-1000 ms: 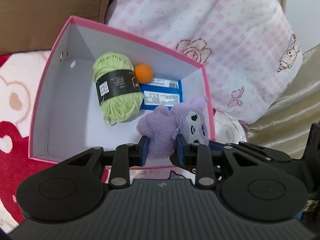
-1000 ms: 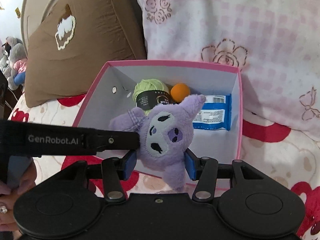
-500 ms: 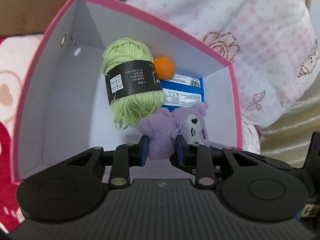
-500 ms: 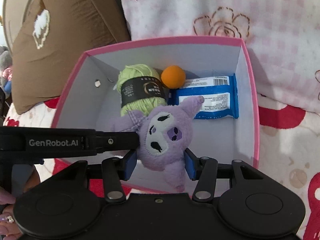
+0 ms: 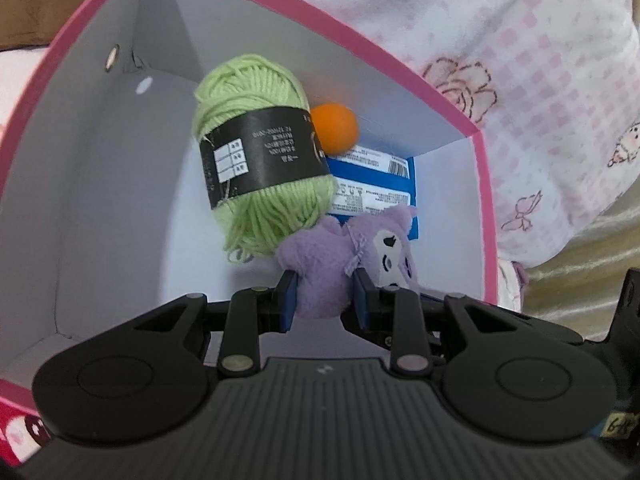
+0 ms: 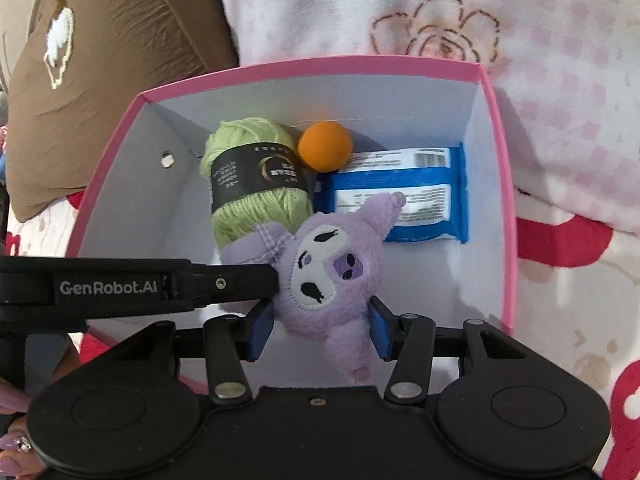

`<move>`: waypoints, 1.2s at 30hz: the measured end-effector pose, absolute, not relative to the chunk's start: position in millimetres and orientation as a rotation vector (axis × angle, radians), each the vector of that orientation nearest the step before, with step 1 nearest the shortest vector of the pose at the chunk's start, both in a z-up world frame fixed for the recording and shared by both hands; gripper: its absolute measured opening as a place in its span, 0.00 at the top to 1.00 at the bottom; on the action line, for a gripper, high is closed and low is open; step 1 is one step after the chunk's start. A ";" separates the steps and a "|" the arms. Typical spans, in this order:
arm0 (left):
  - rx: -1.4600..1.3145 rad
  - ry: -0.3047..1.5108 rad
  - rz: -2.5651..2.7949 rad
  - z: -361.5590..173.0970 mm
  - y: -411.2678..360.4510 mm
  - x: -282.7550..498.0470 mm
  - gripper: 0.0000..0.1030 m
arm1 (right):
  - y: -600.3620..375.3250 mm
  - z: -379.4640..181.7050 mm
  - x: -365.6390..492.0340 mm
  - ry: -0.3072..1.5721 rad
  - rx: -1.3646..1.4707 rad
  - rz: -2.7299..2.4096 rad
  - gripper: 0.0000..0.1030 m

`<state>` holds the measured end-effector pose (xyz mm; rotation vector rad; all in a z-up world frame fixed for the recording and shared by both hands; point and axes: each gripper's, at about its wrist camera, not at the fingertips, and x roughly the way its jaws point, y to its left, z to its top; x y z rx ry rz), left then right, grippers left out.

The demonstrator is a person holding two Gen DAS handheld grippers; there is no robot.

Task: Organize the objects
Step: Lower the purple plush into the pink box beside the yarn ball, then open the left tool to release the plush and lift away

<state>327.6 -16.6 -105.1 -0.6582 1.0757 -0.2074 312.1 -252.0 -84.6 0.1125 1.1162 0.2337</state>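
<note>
Pink-rimmed, white inside, the open box (image 6: 505,184) sits on patterned bedding (image 6: 568,300). Both grippers hold one purple plush toy (image 6: 320,272) over its floor — the left gripper (image 5: 325,294) pinching the body, the right gripper (image 6: 322,328) clamped on the head. Behind the toy lie a green yarn skein (image 5: 256,168) with a black band, a blue snack packet (image 6: 424,196) and, smallest, an orange ball (image 6: 325,145) touching the skein.
</note>
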 end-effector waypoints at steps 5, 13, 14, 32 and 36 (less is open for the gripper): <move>-0.639 1.090 -0.189 -107.2 -22.2 333.8 0.73 | -245.5 -85.3 306.1 1.096 0.050 0.206 0.47; -0.642 1.123 -0.172 -118.6 -20.3 328.5 0.73 | -237.5 -96.3 309.3 1.109 -0.066 0.237 0.45; -0.641 1.125 -0.169 -119.7 -20.5 329.0 0.73 | -238.0 -97.2 309.3 1.108 -0.066 0.240 0.45; -0.550 1.102 -0.096 -104.6 -28.5 326.3 0.60 | -233.5 -77.0 299.6 1.045 -0.116 0.270 0.29; -0.499 1.087 -0.104 -83.5 -29.3 318.1 0.58 | -238.9 -62.3 286.7 1.025 -0.123 0.280 0.29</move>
